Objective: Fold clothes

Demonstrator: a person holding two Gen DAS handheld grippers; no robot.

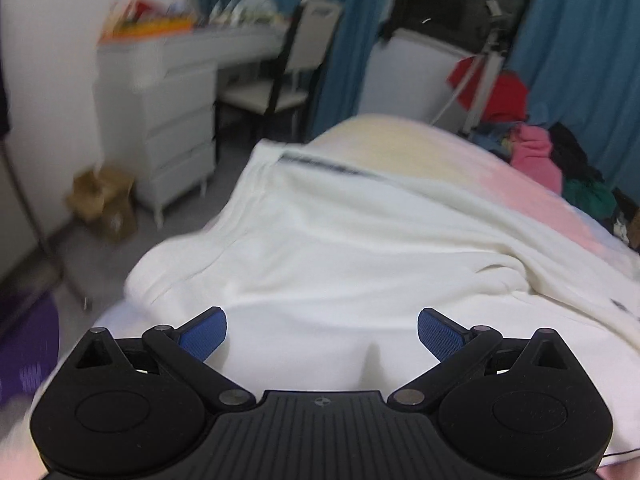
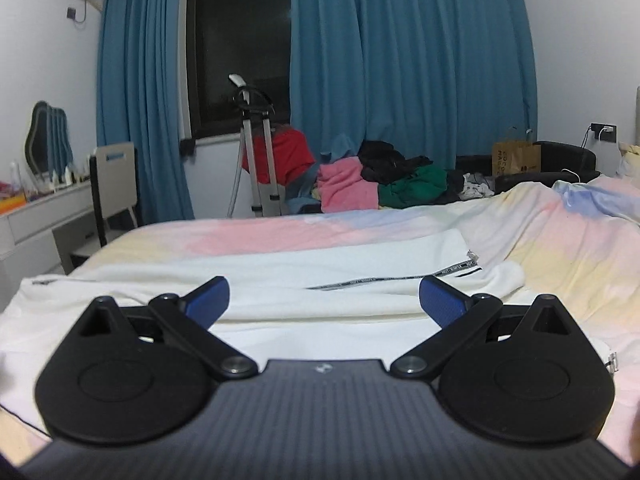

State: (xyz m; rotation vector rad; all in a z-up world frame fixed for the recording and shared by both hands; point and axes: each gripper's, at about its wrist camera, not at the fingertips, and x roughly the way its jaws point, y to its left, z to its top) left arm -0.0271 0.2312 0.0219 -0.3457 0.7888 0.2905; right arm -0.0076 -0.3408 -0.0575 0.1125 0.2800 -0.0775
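Note:
A white garment (image 1: 340, 248) with a dark printed trim lies spread on the bed (image 1: 400, 140), partly folded over itself. My left gripper (image 1: 322, 334) is open and empty just above its near part. In the right wrist view the same white garment (image 2: 320, 276) lies across the pastel bedsheet (image 2: 260, 236), its trim strip running toward the right. My right gripper (image 2: 324, 300) is open and empty, low over the garment's near edge.
A pile of clothes (image 2: 380, 180), pink, green, black and red, sits at the bed's far side by blue curtains (image 2: 400, 80). A tripod (image 2: 256, 152) stands near the window. A white dresser (image 1: 168, 120), a chair (image 1: 288, 72) and a cardboard box (image 1: 104, 200) stand left of the bed.

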